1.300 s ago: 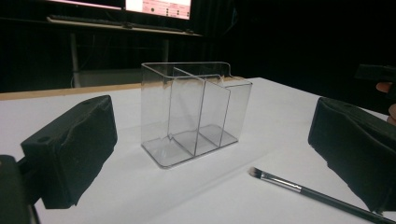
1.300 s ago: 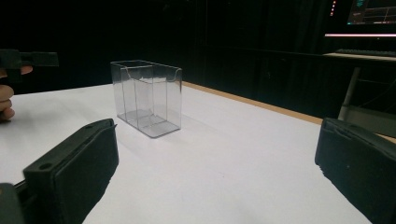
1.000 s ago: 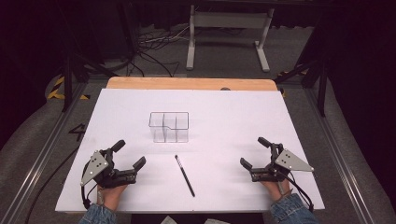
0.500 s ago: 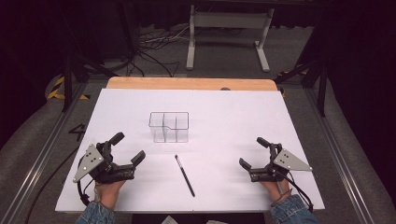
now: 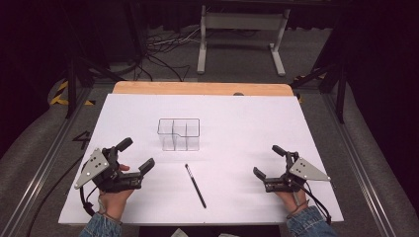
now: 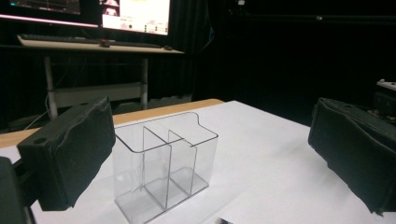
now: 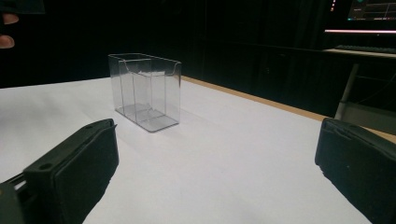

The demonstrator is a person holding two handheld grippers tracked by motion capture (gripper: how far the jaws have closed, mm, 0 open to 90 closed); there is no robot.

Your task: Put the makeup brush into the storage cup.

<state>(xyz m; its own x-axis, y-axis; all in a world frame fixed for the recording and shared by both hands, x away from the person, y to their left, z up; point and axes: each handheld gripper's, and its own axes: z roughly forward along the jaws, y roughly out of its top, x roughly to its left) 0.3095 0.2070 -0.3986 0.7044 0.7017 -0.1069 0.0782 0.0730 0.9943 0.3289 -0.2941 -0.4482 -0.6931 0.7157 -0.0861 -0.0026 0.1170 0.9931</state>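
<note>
Step in hand: pre-grasp. The left hand-held gripper (image 5: 133, 157) and right hand-held gripper (image 5: 269, 162) rest on the white desk (image 5: 247, 128), jaws spread wide, each holding nothing. The black pen (image 5: 195, 178) lies flat on the desk between them, near its front edge, just in front of the clear acrylic organizer (image 5: 179, 134).

Probable next move: bring one hand-held gripper over the pen and close on its barrel.

The organizer stands upright; its compartments (image 6: 159, 163) are empty.
</note>
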